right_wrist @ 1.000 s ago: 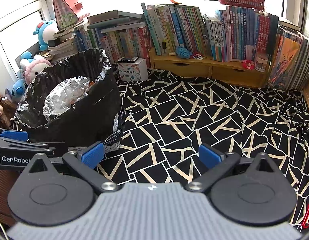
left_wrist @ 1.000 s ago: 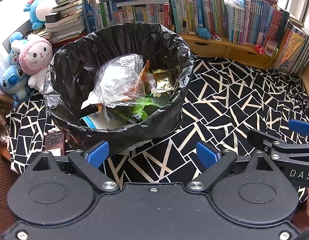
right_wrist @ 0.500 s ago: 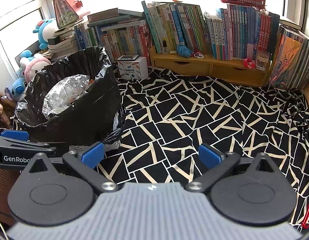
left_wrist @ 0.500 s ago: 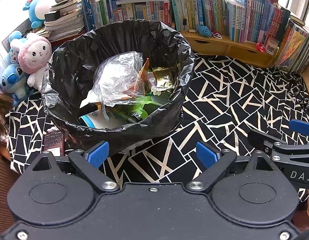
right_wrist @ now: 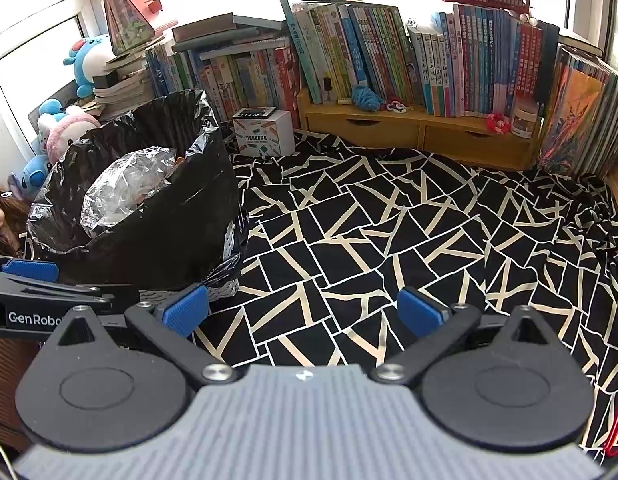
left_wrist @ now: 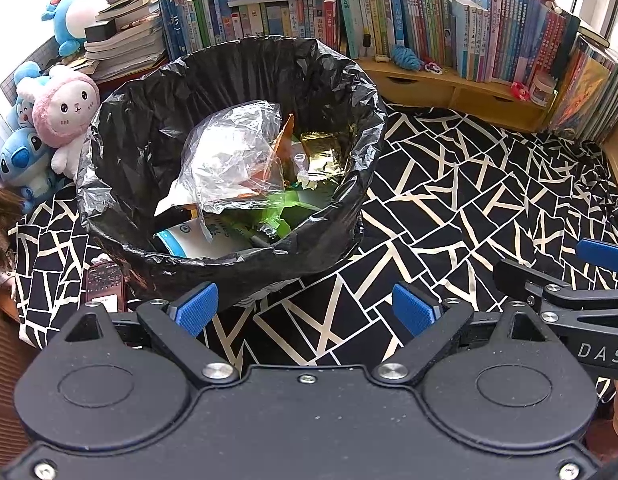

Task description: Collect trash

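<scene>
Both the left tongs (left_wrist: 305, 310) and right tongs (right_wrist: 305, 312) hang released and empty beside the bin (left_wrist: 229, 152), already filled with wrappers and a plastic bag (left_wrist: 233, 160), no loose trash visible on the cloth (right_wrist: 389, 240) nearby.

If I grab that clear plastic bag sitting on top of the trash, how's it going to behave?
The clear plastic bag looks thin and crinkled, so it would probably crumple and hang limp. It seems puffed up and mostly empty, so likely very light. Its glossy film may slip between the pads, and the wrappers beside it in the bin might shift as it lifts.
</scene>
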`<control>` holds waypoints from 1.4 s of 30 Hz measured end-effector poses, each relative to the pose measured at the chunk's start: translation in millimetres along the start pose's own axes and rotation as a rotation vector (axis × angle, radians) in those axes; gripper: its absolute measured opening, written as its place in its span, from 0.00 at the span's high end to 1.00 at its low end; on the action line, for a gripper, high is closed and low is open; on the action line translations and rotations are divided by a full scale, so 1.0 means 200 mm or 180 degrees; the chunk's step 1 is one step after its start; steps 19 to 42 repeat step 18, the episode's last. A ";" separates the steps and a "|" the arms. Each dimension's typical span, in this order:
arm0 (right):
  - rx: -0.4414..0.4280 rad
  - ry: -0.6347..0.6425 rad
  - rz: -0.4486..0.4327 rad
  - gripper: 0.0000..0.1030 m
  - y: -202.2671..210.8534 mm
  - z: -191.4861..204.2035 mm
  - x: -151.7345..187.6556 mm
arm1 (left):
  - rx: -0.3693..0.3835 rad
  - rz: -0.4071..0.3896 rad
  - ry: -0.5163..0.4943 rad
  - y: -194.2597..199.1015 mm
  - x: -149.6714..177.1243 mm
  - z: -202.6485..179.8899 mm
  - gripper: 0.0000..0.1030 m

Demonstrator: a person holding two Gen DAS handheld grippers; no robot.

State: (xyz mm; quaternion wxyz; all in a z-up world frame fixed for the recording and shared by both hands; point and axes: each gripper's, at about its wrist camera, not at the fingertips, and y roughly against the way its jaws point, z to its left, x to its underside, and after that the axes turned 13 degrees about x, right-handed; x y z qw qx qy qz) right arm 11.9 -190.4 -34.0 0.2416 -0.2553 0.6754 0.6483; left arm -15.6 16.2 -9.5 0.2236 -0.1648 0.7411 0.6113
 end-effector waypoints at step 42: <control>0.0048 -0.0028 0.0022 0.00 -0.01 0.00 0.00 | -0.0007 0.0025 -0.0020 -0.02 -0.01 -0.01 0.09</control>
